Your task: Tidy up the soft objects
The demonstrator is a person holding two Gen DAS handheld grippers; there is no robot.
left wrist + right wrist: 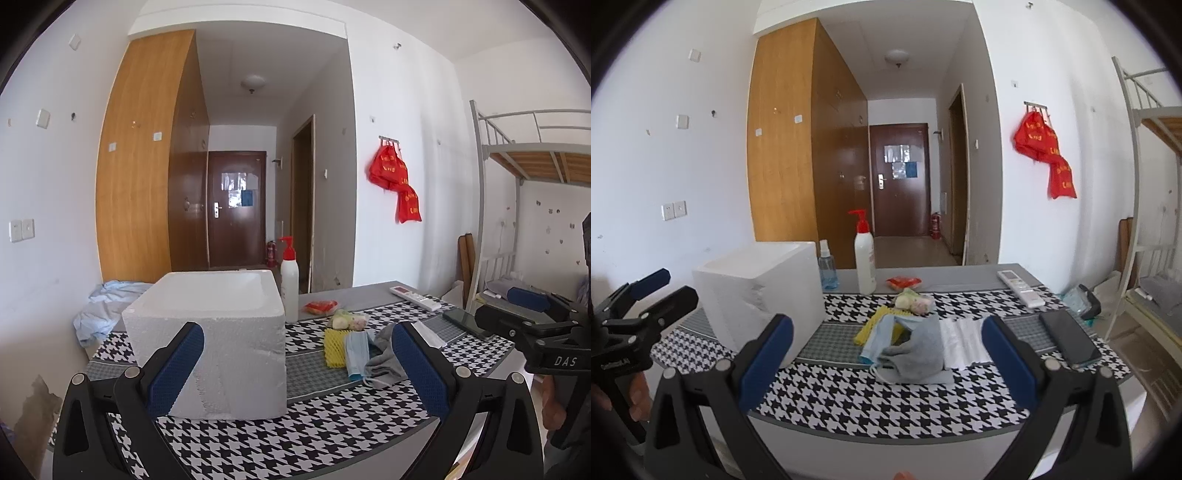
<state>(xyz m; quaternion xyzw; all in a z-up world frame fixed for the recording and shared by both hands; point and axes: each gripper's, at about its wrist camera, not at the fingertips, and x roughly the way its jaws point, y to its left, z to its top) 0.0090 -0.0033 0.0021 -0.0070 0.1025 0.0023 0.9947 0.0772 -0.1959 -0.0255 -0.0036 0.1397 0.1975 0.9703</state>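
Both grippers hover with jaws spread wide and empty above a houndstooth-covered table (886,410). The left gripper (295,365) faces a white foam box (218,332); at its 1 o'clock lies a heap of soft things. From the right gripper (886,354), that heap sits at 12 o'clock: a grey sock (919,347) over a blue face mask (882,339) and yellow foam netting (871,326). A dark phone (1069,339) rests at 2 o'clock.

Bright, even daylight, soft shadows — fisheye bends edges, dark vignetted corners, slight softness.
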